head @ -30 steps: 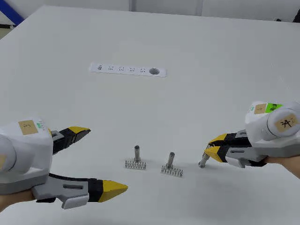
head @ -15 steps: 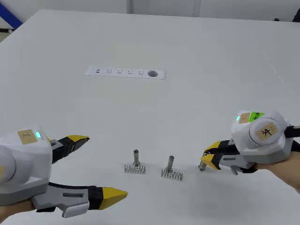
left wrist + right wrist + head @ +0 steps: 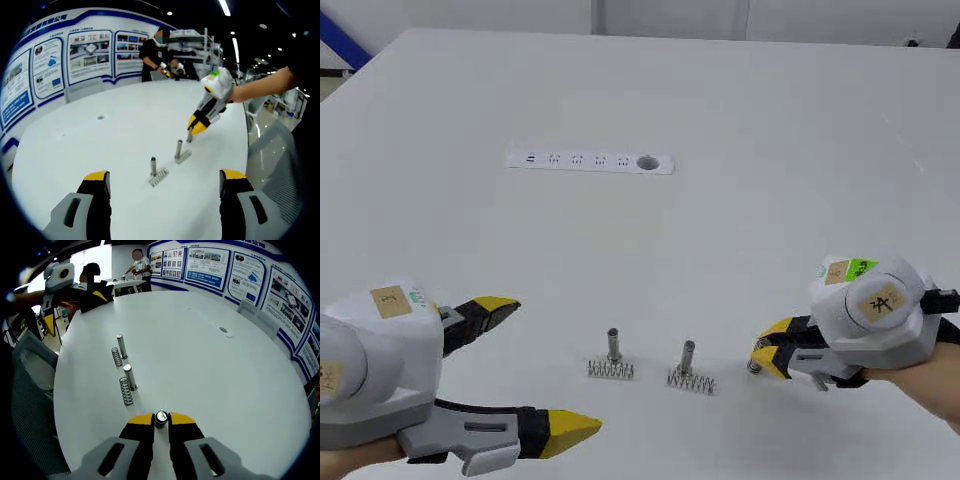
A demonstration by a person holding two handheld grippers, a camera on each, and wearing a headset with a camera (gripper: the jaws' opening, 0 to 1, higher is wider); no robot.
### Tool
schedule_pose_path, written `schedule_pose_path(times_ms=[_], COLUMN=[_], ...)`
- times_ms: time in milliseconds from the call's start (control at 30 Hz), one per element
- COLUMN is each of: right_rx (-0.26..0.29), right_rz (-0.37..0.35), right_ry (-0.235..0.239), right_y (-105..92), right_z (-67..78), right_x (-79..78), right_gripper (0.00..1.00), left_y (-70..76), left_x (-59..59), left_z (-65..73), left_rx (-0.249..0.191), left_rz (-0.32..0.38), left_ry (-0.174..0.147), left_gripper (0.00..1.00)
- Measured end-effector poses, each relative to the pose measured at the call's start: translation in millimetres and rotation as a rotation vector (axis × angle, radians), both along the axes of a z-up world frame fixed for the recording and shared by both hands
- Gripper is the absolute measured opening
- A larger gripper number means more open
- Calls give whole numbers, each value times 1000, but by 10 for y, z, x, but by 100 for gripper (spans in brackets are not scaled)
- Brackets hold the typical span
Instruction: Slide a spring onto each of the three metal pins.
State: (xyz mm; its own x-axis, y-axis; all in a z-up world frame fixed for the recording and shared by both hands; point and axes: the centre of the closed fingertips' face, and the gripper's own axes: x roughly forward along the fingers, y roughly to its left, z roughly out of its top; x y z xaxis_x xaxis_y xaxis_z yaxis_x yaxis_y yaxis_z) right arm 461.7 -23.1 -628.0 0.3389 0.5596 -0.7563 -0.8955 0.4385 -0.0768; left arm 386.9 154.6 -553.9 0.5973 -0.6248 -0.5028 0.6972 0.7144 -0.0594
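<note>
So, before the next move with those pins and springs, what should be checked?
1. Is the right gripper holding the third pin? Ok, its jaws are shut on the pin's top.
2. Is there a spring on that pin? Cannot tell, the jaws hide its shaft.
3. Are the left pin and the middle pin upright? Ok.
4. Are springs on those two? Not ok: the left spring and the middle spring lie on the table at their bases.
5. Is the left gripper free? Ok, open and empty.

Head view looked down over the table (image 3: 740,120), gripper views sat low, facing each other across it, all three shared the middle pin (image 3: 688,353).
</note>
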Motion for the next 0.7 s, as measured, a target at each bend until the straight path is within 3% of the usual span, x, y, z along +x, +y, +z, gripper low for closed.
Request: schedule_pose_path(times_ms=[200, 433, 500, 600, 700], right_rx=[-12, 59, 126, 151, 148], right_rz=[-19, -57, -76, -40, 27], right_ry=[-16, -53, -70, -83, -82], right_y=[-48, -48, 22, 116, 251], right_z=[46, 330, 482, 572, 558], right_x=[12, 7, -4, -77, -192], right_gripper=[17, 18, 18, 18, 19], left_y=[-8, 25, 37, 40, 44], left_x=[-7, -44, -49, -48, -51], left_z=[45, 43, 51, 63, 55], left_rx=[-8, 2, 3, -5, 4], left_rz=[2, 2, 4, 8, 4], left_ry=[-10, -13, -17, -21, -20], left_gripper=[92, 92, 92, 92, 91])
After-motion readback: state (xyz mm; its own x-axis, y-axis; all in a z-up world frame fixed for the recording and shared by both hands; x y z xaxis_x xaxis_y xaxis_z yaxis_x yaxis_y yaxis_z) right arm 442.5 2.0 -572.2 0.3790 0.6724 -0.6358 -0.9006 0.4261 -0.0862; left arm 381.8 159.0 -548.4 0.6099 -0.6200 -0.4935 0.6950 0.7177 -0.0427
